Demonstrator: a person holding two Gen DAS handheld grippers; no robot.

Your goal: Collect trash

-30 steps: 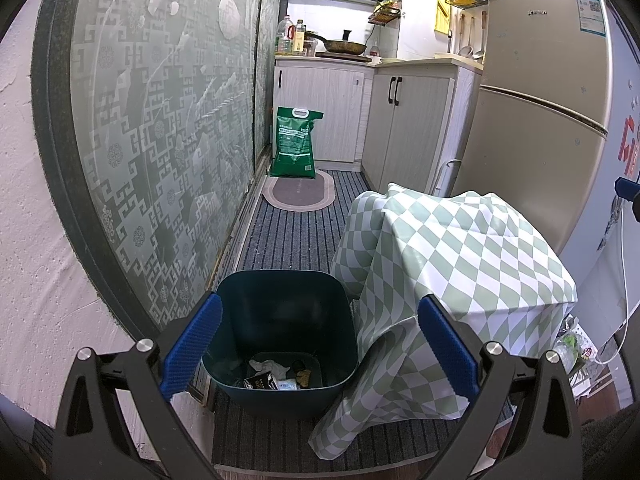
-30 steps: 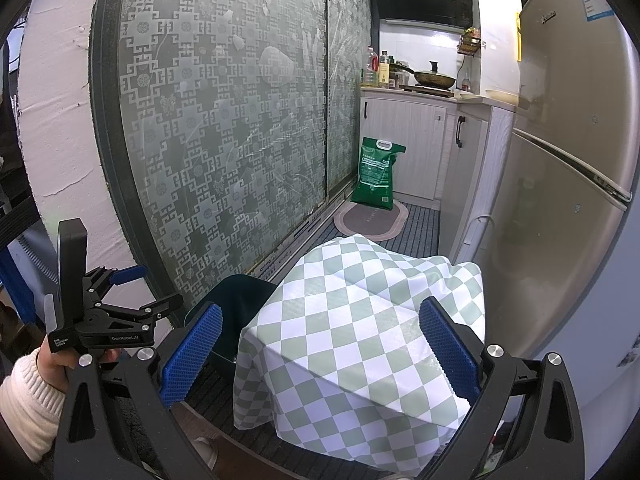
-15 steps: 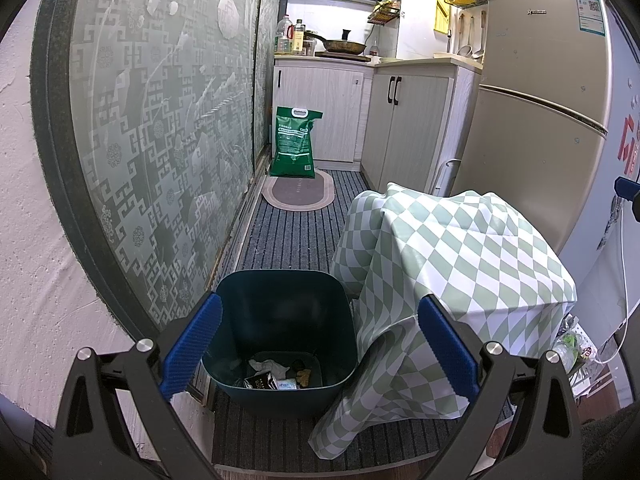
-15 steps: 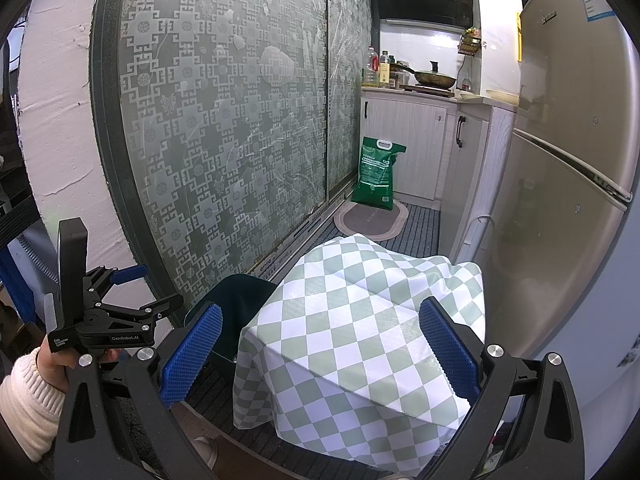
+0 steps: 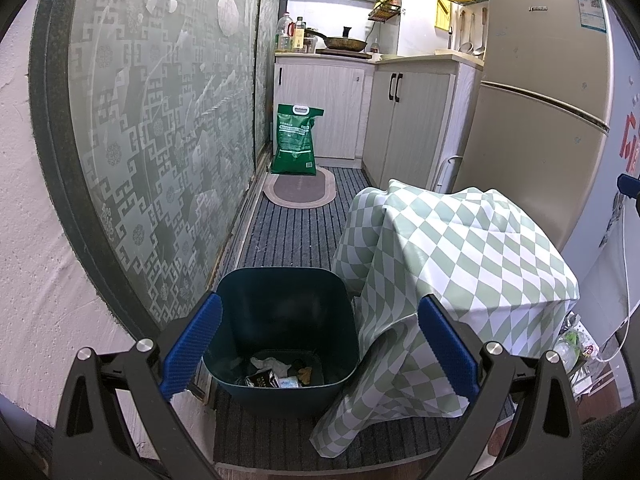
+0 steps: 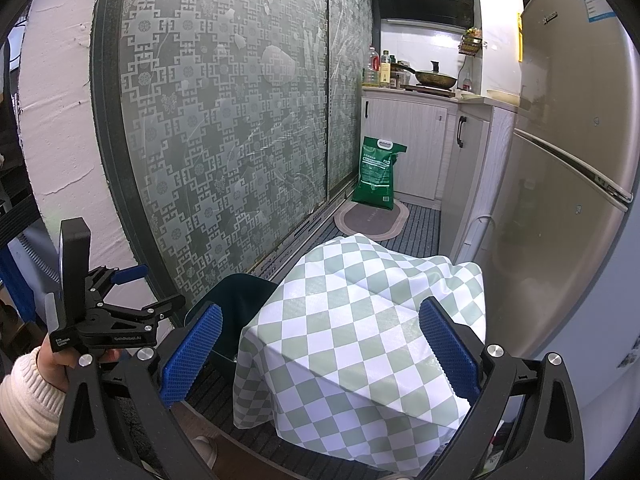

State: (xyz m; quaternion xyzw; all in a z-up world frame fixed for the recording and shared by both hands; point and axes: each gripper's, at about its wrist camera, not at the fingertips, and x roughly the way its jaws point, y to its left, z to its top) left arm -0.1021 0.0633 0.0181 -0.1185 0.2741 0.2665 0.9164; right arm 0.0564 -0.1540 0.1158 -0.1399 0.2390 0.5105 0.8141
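A dark teal trash bin [image 5: 280, 304] stands on the striped floor mat beside the glass door. Several scraps of trash [image 5: 276, 372] lie at its bottom: white paper, a dark wrapper, a brown bit. My left gripper [image 5: 320, 344] is open and empty, hovering above and in front of the bin. My right gripper [image 6: 320, 352] is open and empty above the checkered tablecloth [image 6: 360, 320]. The bin's rim [image 6: 236, 292] shows left of the cloth in the right wrist view, and the left gripper [image 6: 124, 300] shows there, held in a hand.
A small table under the green-white checkered cloth [image 5: 452, 264] stands right of the bin. A patterned glass sliding door [image 5: 160, 140] lines the left. A beige fridge [image 5: 540, 120], white cabinets [image 5: 400, 120], a green sack [image 5: 296, 140] and an oval mat [image 5: 300, 192] lie beyond.
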